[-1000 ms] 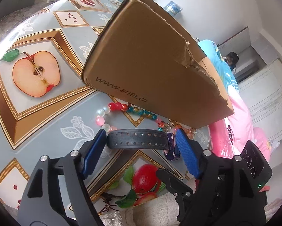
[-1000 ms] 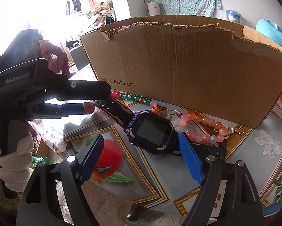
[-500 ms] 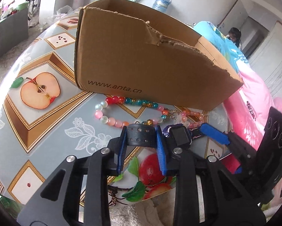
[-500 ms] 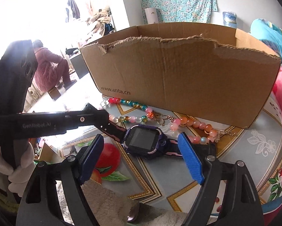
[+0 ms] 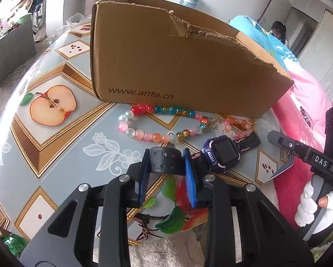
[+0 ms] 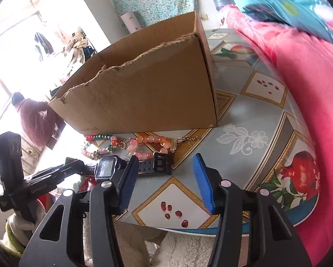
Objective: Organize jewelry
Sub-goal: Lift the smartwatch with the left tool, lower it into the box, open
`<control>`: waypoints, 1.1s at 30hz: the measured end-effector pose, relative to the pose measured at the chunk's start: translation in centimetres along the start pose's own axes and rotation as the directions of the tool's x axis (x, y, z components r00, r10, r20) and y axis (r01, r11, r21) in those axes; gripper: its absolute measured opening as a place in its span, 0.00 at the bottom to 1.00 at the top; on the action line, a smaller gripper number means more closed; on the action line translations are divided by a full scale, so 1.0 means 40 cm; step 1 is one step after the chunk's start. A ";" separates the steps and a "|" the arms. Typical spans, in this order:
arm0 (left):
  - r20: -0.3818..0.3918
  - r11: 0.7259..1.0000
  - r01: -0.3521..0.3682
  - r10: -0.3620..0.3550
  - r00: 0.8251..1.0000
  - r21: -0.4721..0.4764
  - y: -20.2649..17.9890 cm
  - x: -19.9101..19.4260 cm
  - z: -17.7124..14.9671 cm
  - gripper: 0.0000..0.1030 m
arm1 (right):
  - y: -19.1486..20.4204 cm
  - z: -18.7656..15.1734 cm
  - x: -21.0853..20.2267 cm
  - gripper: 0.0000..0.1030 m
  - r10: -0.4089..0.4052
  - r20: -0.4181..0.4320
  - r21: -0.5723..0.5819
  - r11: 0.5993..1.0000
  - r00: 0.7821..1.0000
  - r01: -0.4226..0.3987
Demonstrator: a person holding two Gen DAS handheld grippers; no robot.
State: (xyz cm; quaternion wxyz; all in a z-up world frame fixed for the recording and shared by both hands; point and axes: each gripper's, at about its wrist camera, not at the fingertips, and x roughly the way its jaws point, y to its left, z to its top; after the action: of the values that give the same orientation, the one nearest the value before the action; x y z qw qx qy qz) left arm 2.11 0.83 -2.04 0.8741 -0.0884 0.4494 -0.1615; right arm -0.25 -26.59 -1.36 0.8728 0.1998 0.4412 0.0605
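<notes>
My left gripper (image 5: 166,158) is shut on the black strap of a purple smartwatch (image 5: 222,152), which lies on the fruit-patterned table. The watch also shows in the right wrist view (image 6: 106,170), its buckle end (image 6: 162,162) just ahead of my right gripper (image 6: 165,163), which is open and empty above the table. Two beaded bracelets (image 5: 157,122) (image 6: 144,144) lie between the watch and an open cardboard box (image 5: 177,66) (image 6: 144,98).
The round table (image 5: 55,144) (image 6: 255,115) ends close behind both grippers. A pink and blue bed cover (image 6: 299,66) borders the table on the right. The right gripper's handle and gloved hand (image 5: 317,178) show at the right edge of the left wrist view.
My left gripper has closed on the watch strap. My right gripper has swung right and back, so the watch now sits left of its fingers.
</notes>
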 end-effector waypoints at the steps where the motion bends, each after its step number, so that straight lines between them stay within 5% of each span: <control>1: -0.003 1.000 -0.001 0.001 1.000 -0.002 0.002 0.002 -0.001 0.27 | -0.009 0.004 0.011 0.36 0.008 -0.017 0.024 1.000 1.000 -0.008; 9: 0.002 1.000 -0.012 0.012 1.000 0.006 -0.007 0.004 -0.003 0.27 | 0.013 0.006 0.070 0.26 0.089 -0.089 0.076 0.994 0.992 -0.083; 16: 0.004 1.000 -0.016 0.016 1.000 0.007 -0.006 0.003 -0.006 0.27 | 0.008 0.015 0.064 0.26 0.197 -0.048 0.152 0.970 0.979 -0.188; 18: 0.006 1.000 -0.016 0.016 1.000 0.008 -0.006 0.002 -0.007 0.27 | 0.010 0.015 0.071 0.25 0.168 -0.050 0.139 0.977 0.985 -0.160; 20: 0.006 1.000 -0.016 0.016 1.000 0.008 -0.005 0.001 -0.007 0.27 | 0.024 0.016 0.069 0.12 0.159 -0.041 0.131 0.980 0.986 -0.153; 33: 0.123 0.994 0.100 -0.104 0.987 0.039 -0.031 -0.129 0.042 0.22 | 0.138 0.069 -0.077 0.12 0.230 0.039 -0.065 0.972 0.972 -0.227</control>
State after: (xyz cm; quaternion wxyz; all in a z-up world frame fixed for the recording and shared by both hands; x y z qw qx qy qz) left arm 0.43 1.55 3.22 0.8924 -0.1066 0.3861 -0.2076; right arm 0.49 -23.25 4.62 0.8757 0.2241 0.3929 0.1691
